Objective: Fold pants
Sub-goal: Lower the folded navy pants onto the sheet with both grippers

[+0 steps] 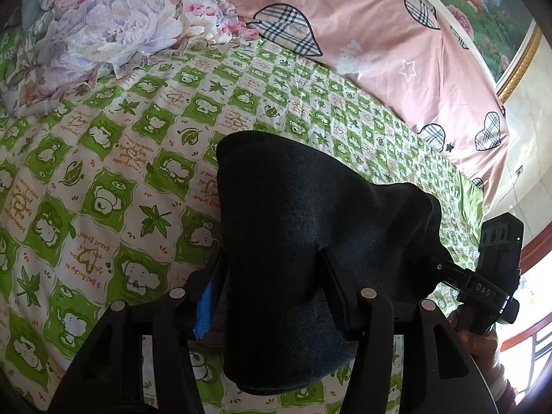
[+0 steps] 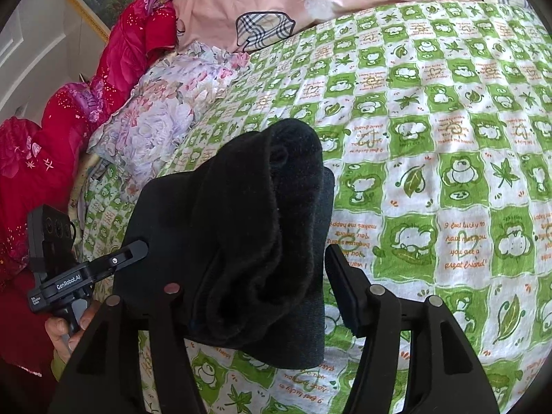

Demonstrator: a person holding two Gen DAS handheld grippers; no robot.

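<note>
The black pants (image 1: 303, 241) are bunched into a thick folded bundle held above the green checked bedsheet (image 1: 103, 158). My left gripper (image 1: 272, 286) is shut on the near edge of the bundle, its fingers wrapped by the cloth. In the right wrist view the same pants (image 2: 248, 234) drape over my right gripper (image 2: 265, 289), whose jaws stand fairly wide with cloth between them. The right gripper also shows in the left wrist view (image 1: 445, 265), pinching the bundle's right edge. The left gripper shows in the right wrist view (image 2: 138, 246) at the bundle's left edge.
A floral quilt (image 1: 103, 34) lies crumpled at the head of the bed, beside a pink duvet (image 1: 379, 34) with plaid hearts. A red blanket (image 2: 103, 86) is heaped by the wall. The green sheet (image 2: 431, 172) stretches wide to the right.
</note>
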